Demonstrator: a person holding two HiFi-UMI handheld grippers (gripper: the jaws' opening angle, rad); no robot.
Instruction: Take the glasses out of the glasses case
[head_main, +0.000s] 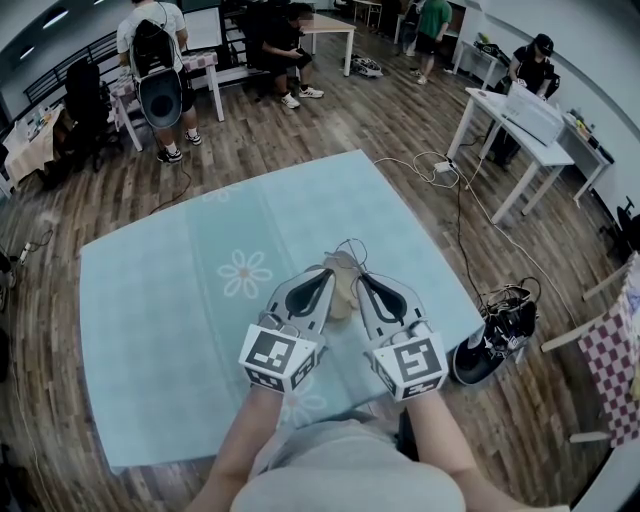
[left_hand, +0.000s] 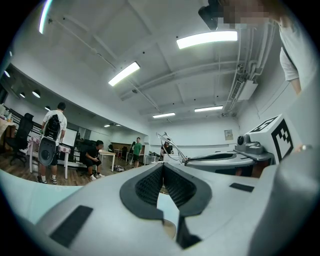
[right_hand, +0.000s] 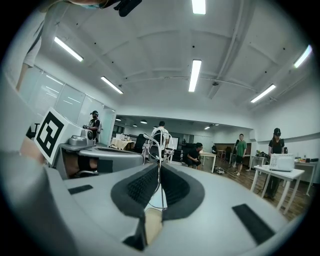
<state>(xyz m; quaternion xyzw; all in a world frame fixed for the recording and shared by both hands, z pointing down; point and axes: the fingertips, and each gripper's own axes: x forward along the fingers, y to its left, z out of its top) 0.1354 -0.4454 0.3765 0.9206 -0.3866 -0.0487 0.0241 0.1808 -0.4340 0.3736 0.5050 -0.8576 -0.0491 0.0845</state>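
The glasses (head_main: 351, 250) were a thin, wire-framed pair. The fine frame stood roughly upright, with its loops showing just past the jaw tips of the right gripper (right_hand: 159, 169). One strand of the frame ran between that gripper's pads, which were closed on it. The glasses case (head_main: 343, 288) was a small, tan, soft-looking item. It sat directly beneath the glasses and close against them, over the pale blue table (head_main: 180, 300). Whether the case was open or shut, and whether it rested on the table, could not be determined.
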